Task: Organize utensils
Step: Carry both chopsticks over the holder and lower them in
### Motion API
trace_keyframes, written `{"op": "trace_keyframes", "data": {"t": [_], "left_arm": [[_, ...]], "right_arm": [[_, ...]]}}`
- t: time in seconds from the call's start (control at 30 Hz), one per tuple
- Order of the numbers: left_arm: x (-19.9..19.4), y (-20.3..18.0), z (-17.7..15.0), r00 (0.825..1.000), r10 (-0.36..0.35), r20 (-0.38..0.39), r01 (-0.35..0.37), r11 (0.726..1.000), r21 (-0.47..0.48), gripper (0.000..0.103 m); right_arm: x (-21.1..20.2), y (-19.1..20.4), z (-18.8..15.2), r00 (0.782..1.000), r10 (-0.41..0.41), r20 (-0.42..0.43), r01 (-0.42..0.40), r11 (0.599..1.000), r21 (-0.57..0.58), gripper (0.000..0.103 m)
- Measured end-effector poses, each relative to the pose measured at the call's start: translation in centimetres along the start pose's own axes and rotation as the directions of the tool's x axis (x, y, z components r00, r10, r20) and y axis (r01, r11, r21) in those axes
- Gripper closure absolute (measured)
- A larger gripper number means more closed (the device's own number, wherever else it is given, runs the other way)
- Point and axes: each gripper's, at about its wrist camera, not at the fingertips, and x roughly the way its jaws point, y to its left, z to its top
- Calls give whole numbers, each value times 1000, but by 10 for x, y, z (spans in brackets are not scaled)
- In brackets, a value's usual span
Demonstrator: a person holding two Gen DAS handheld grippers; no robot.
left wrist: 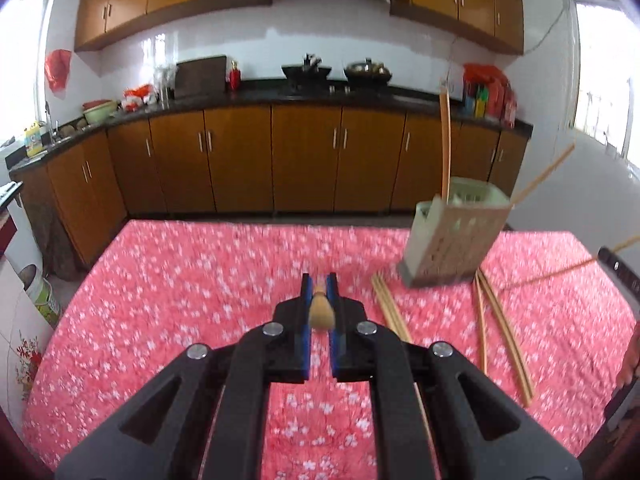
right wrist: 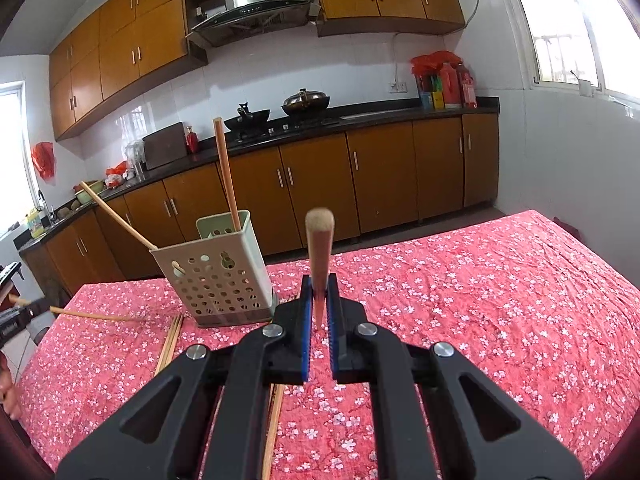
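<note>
A pale green perforated utensil holder (left wrist: 454, 240) (right wrist: 218, 274) stands on the pink flowered tablecloth (left wrist: 200, 280) (right wrist: 480, 300) with two wooden chopsticks (left wrist: 445, 140) (right wrist: 226, 172) sticking out of it. My left gripper (left wrist: 319, 286) is shut on a wooden chopstick (left wrist: 321, 310) seen end on, above the table left of the holder. My right gripper (right wrist: 319, 288) is shut on a wooden chopstick (right wrist: 319, 252) that points up and forward, right of the holder. Loose chopsticks (left wrist: 390, 308) (left wrist: 502, 328) (right wrist: 172, 338) lie on the cloth by the holder.
The other gripper shows at the frame edges: right gripper (left wrist: 620, 272), left gripper (right wrist: 16, 316), each with a chopstick. Kitchen counter (left wrist: 280, 96) with woks, bottles and brown cabinets lies beyond the table's far edge. A window is at the right.
</note>
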Motion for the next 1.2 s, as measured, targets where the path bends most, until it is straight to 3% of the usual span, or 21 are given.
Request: {"op": "trace_keyframes", "data": {"t": [0.2,0.33,0.53,0.7,0.87,1.03,1.2], "left_arm": [[-9,-2,19,999,1,40,0,1000,-6,95],[-23,-9,39,997,-37,72,36,999,18,95],[-55,-26,73,981,-151,124,147,988,42,95],[-75,-47,99,960,-242,142,235,970,66,95],[-81,-72,122,945,-247,214,233,968,90,95],[-57,-90,148,939,-236,251,228,972,62,95],[-13,-103,157,956,-218,195,217,976,26,95]], "right_arm": [[-6,4,9,999,29,23,-29,1000,-4,96],[-18,8,29,996,76,46,-76,997,-6,96],[-43,20,72,970,229,83,-232,972,27,96],[-52,33,100,947,302,107,-307,951,26,96],[-42,55,123,955,258,147,-256,966,-29,96],[-5,66,130,972,216,98,-213,976,-39,96],[29,74,125,981,191,17,-190,980,-57,96]]}}
